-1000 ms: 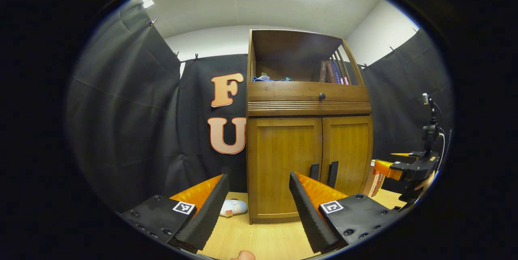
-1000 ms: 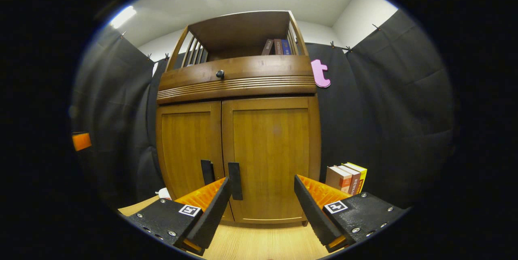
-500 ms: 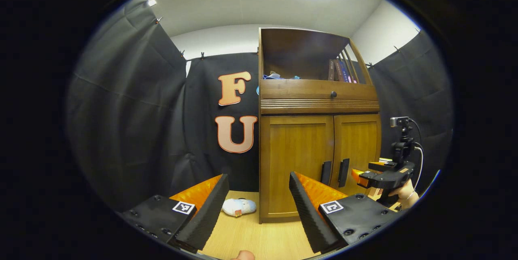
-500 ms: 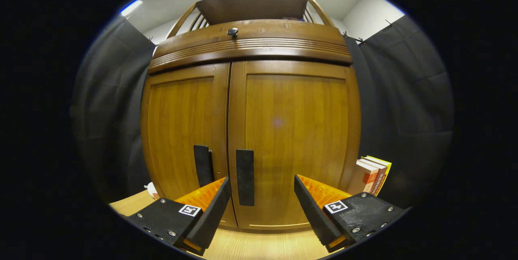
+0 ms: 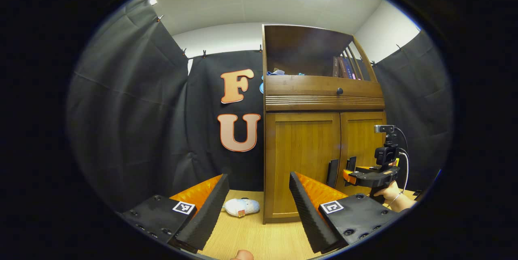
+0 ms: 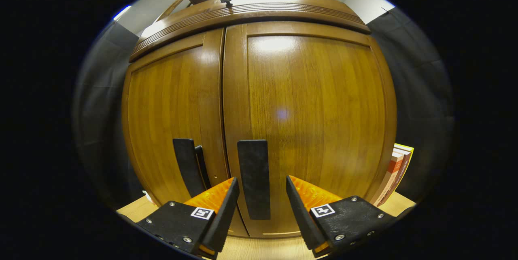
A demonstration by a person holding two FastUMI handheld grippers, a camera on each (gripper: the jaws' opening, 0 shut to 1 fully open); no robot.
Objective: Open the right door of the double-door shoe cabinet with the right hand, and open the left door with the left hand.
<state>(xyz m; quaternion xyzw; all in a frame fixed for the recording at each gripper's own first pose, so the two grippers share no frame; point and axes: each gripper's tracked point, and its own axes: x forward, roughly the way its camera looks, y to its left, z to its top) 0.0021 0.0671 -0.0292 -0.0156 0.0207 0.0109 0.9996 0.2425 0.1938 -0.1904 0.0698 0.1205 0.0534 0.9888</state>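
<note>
Flanking flat handle: ribbed fingers.

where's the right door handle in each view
Left gripper view: the right door handle is low and right of centre on the shoe cabinet, just left of the right gripper.
Right gripper view: the same handle is low at centre, standing between the right gripper's open fingers.
Shared landmark: the left door handle, immediately to its left in both.

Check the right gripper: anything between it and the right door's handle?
Nothing visible. In the right gripper view the right gripper is open, and the right door handle sits in the gap between its fingers. Both doors are shut.
</note>
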